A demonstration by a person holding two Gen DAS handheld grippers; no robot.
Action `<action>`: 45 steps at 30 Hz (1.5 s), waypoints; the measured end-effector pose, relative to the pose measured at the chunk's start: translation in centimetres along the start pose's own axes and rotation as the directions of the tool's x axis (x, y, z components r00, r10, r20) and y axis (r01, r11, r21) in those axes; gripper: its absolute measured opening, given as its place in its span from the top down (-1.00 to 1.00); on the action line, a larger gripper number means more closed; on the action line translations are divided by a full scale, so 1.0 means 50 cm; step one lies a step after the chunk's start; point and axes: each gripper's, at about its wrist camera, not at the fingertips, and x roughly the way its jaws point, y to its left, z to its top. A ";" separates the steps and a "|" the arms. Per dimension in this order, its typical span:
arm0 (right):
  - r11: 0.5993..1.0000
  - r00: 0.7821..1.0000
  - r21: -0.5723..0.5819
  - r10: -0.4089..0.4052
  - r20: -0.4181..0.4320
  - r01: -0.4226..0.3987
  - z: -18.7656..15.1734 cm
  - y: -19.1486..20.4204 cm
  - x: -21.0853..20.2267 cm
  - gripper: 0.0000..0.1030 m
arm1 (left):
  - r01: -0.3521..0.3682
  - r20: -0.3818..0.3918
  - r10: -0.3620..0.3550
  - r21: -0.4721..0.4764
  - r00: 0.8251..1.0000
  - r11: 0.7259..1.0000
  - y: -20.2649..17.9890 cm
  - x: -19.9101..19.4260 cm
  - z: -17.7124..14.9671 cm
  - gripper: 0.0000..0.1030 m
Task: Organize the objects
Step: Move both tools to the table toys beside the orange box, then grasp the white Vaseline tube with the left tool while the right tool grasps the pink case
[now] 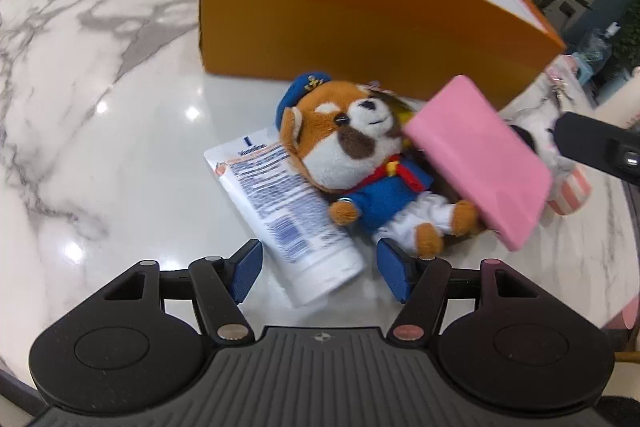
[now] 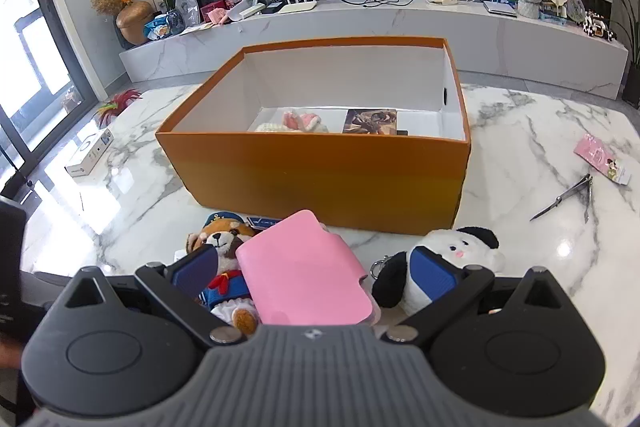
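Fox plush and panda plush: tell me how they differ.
The fox plush is orange-brown with a blue cap and sailor suit; the panda plush is black and white, with no cap. The fox lies left of the pink case, which overlaps its body; the panda sits right of it. The fox's head rests on a white tube; the panda does not touch the tube. Both lie on the marble table before the orange box.

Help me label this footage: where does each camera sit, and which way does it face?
Left wrist: on the left claw, angled steeply down at the white tube between its open blue fingers.
Right wrist: on the right claw, facing across the marble table into the orange box; its fingers flank the pink case.
Shared: box, case, sailor plush.
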 end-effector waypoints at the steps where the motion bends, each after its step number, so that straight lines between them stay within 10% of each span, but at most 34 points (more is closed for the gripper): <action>1: 1.000 1.000 -0.001 -0.001 -0.002 0.001 0.000 0.000 0.001 -0.98 | -0.008 0.006 0.008 0.002 1.000 1.000 0.001 0.002 -0.001 -0.46; 8: 0.999 0.999 -0.023 0.025 -0.028 -0.025 -0.006 0.011 0.016 -0.98 | -0.186 0.016 0.186 0.015 0.982 0.982 0.032 -0.006 -0.005 -0.49; 24: 0.936 0.993 -0.336 -0.119 -0.019 0.106 -0.047 0.082 0.098 -0.98 | -0.179 0.092 0.167 0.135 0.982 0.975 0.024 0.009 0.008 -0.52; 45: 0.954 0.988 -0.274 -0.141 -0.060 0.120 -0.047 0.079 0.145 -0.70 | -0.182 0.126 0.164 0.147 0.978 0.972 0.015 0.007 0.001 -0.65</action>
